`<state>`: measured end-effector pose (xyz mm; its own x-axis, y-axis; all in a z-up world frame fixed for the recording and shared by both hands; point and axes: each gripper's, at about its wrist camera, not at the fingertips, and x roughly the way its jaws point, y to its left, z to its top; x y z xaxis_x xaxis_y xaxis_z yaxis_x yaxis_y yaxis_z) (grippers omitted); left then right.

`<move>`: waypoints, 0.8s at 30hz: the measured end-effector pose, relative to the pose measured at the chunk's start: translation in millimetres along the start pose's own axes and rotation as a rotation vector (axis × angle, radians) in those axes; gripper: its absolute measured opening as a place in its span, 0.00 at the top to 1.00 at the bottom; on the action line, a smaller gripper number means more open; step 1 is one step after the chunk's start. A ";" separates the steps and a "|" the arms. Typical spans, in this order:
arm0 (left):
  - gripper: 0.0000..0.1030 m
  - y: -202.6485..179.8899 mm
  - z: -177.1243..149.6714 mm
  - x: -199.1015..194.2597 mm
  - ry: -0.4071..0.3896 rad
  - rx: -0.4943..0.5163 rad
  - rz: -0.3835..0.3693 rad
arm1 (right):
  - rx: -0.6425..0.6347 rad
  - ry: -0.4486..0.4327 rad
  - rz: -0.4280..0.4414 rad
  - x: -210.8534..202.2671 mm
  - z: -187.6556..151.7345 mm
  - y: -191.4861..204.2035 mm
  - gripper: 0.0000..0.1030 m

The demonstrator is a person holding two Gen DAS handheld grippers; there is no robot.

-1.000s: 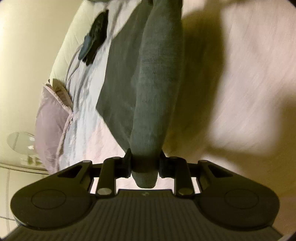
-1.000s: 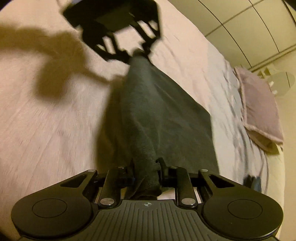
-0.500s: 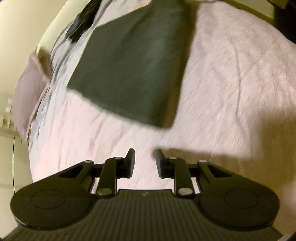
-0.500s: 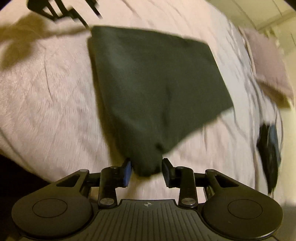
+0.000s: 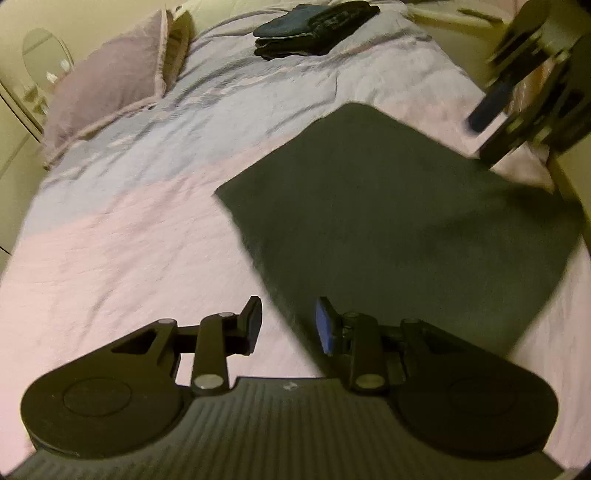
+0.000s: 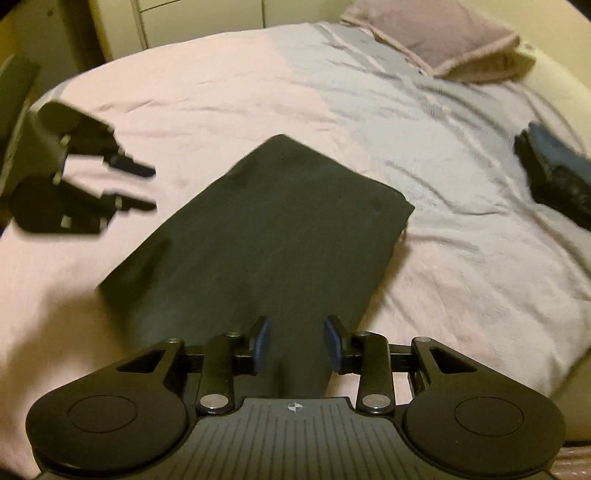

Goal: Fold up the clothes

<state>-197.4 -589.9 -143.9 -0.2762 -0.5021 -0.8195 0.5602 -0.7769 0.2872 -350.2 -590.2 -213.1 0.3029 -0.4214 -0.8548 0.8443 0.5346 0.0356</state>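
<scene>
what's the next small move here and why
Probably bring both claws down to one edge of the flat dark grey folded cloth for another fold: it lies on the pink bedsheet, the left claw opening and empty, the right claw open.

Showing cloth and plastic finishes.
Lying matt, soft-knit: dark garment (image 6: 266, 236); creasing lightly: woven bedsheet (image 6: 461, 206); appearing matt black plastic: right gripper (image 6: 297, 343).

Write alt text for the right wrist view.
A dark folded garment lies flat on a pink bedspread, its near end between the open right gripper. The left gripper hovers at left; pillow and folded clothes lie beyond.
</scene>
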 end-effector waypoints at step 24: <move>0.65 88.1 49.7 84.2 0.015 -0.284 -0.013 | 0.255 -0.186 0.122 63.9 63.8 -131.4 0.27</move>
<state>-210.1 -719.4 -163.0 -0.2748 -0.4853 -0.8301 0.7534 -0.6450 0.1276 -413.5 -734.1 -239.4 0.4638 -0.5047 -0.7281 0.8733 0.3987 0.2800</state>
